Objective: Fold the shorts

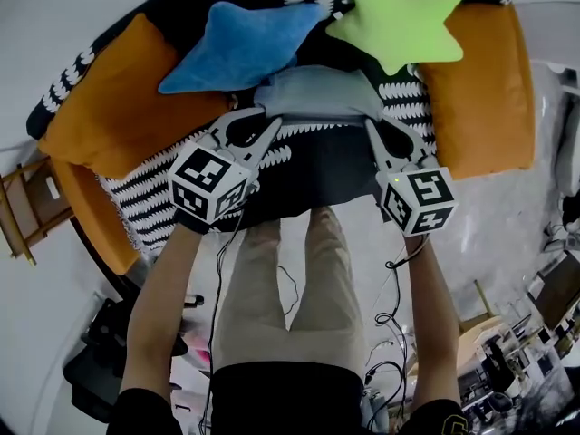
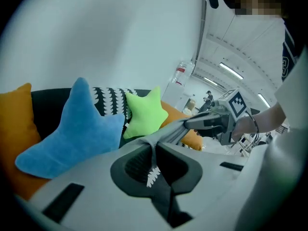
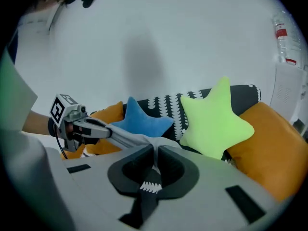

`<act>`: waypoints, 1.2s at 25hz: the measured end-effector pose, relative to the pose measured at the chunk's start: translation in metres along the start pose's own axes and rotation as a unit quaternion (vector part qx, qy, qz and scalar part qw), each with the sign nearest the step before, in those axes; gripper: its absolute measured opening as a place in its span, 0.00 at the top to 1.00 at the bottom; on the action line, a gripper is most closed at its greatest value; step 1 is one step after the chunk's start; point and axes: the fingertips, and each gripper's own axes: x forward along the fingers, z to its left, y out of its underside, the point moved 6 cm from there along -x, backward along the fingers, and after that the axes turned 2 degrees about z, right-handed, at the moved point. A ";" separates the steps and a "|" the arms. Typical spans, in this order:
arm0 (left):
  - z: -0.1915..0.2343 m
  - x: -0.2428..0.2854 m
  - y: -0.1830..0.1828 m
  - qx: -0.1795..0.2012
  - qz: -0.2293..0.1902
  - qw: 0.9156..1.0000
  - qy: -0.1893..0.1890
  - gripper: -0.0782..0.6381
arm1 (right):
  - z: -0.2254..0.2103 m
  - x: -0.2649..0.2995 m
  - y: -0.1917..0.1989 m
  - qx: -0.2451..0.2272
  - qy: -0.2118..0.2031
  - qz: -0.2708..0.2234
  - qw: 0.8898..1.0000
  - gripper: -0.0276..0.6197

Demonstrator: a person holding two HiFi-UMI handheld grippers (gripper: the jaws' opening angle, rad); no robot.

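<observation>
While my left hand-held gripper [image 1: 265, 119] and right hand-held gripper [image 1: 372, 123] each pinch an end of the grey shorts [image 1: 315, 92], stretched between them, I reckon nothing is folded yet.

We see a dark sofa [image 1: 317, 166] draped with a black-and-white patterned throw [image 1: 145, 202]. One orange cushion [image 1: 118, 107] lies on it at ten o'clock, and a second orange cushion [image 1: 480, 89] at two o'clock. A blue star pillow [image 1: 240, 48] lies at eleven o'clock, overlapping the ten-o'clock cushion. A green star pillow [image 1: 399, 16] lies at one o'clock against the other cushion. The stars' points nearly meet at twelve.
</observation>
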 end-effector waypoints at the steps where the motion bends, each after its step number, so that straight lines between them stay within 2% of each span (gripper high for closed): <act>1: 0.001 0.004 0.002 0.003 0.001 1.000 -0.003 0.85 | -0.002 0.000 0.003 -0.005 0.001 -0.005 1.000 0.90; 5: 0.006 0.020 0.044 0.009 0.025 1.000 -0.013 0.85 | 0.004 0.018 0.051 -0.025 0.006 0.014 1.000 0.90; 10: -0.013 0.048 0.130 -0.018 0.095 0.995 -0.007 0.84 | 0.013 0.034 0.147 -0.062 0.017 0.117 0.991 0.90; 16: -0.032 0.046 0.219 -0.063 0.171 0.983 0.008 0.84 | 0.040 0.037 0.231 -0.013 -0.007 0.178 0.984 0.89; 19: -0.043 0.040 0.242 -0.086 0.181 0.980 0.005 0.84 | 0.052 0.030 0.258 -0.002 -0.014 0.194 0.981 0.89; 23: -0.047 0.058 0.263 -0.084 0.209 0.974 -0.001 0.84 | 0.041 0.032 0.286 0.039 -0.016 0.210 0.977 0.88; 27: -0.046 0.054 0.280 -0.109 0.232 0.967 -0.006 0.84 | 0.043 0.035 0.297 0.038 -0.026 0.239 0.970 0.88; 30: -0.056 0.052 0.296 -0.120 0.235 0.965 -0.008 0.84 | 0.041 0.023 0.314 0.046 -0.022 0.251 0.967 0.92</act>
